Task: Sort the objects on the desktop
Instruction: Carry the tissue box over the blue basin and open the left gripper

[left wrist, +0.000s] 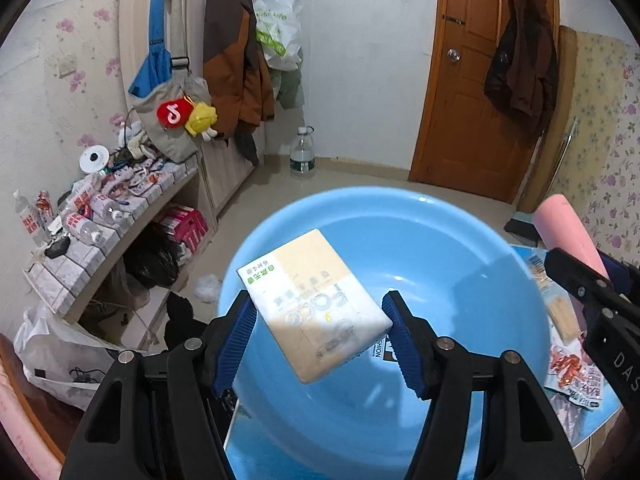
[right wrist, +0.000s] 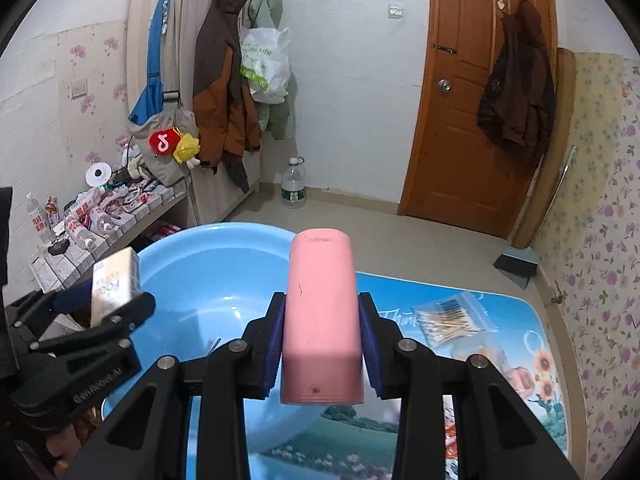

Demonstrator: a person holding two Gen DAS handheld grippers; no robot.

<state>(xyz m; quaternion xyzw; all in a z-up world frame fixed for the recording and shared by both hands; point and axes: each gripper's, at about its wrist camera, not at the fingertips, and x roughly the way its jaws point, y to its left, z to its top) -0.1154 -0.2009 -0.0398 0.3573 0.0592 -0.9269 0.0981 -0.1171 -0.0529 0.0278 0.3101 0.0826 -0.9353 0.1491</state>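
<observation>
My left gripper [left wrist: 318,320] is shut on a beige and white tissue pack [left wrist: 316,304], holding it tilted above the blue basin [left wrist: 460,276]. The same pack [right wrist: 114,284] shows at the left of the right wrist view, between the left gripper's fingers [right wrist: 136,308]. My right gripper [right wrist: 322,328] is shut on a pink cylindrical bottle [right wrist: 322,320], which lies lengthwise between the blue pads over the basin's near right rim [right wrist: 224,280]. In the left wrist view the pink bottle [left wrist: 568,228] pokes in at the right edge.
A bag of cotton swabs [right wrist: 452,322] lies on the picture-printed table mat [right wrist: 520,320]. Snack packets [left wrist: 572,376] lie right of the basin. A cluttered shelf [left wrist: 100,216] runs along the left wall. A water jug [right wrist: 293,188] stands on the floor by the wooden door [right wrist: 480,120].
</observation>
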